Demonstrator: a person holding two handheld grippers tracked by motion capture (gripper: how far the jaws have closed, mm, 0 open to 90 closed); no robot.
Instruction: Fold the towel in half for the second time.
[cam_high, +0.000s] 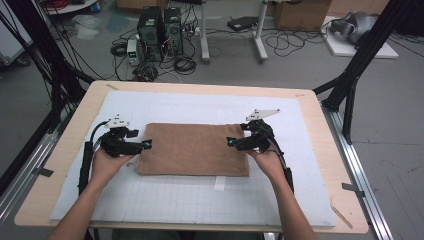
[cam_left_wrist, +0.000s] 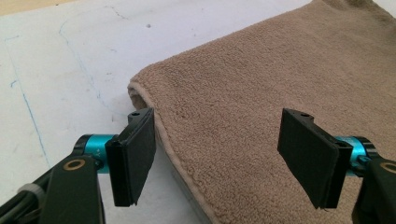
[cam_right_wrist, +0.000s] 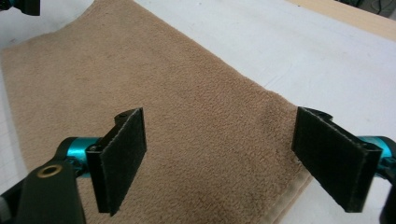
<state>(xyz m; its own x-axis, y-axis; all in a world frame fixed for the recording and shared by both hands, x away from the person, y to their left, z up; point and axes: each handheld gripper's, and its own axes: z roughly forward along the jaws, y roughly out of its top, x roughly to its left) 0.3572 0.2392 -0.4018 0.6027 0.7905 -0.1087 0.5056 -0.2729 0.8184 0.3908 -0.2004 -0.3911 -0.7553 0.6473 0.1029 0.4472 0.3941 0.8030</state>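
A brown folded towel (cam_high: 192, 148) lies flat on the white mat (cam_high: 200, 107) in the middle of the table. My left gripper (cam_high: 146, 145) hovers at the towel's left edge, its jaws wide apart with nothing clamped; in the left gripper view the towel (cam_left_wrist: 261, 107) and its folded corner lie just beyond the open pads (cam_left_wrist: 135, 154). At the towel's right edge my right gripper (cam_high: 231, 142) is open too, and in the right gripper view the towel (cam_right_wrist: 187, 116) spreads under and past the separated pads (cam_right_wrist: 121, 158).
The wooden table (cam_high: 320, 130) carries the gridded white mat. A strip of white tape (cam_high: 219, 183) sits on the mat in front of the towel. Black frame posts (cam_high: 357, 65) stand at both sides, with computers and cables on the floor behind.
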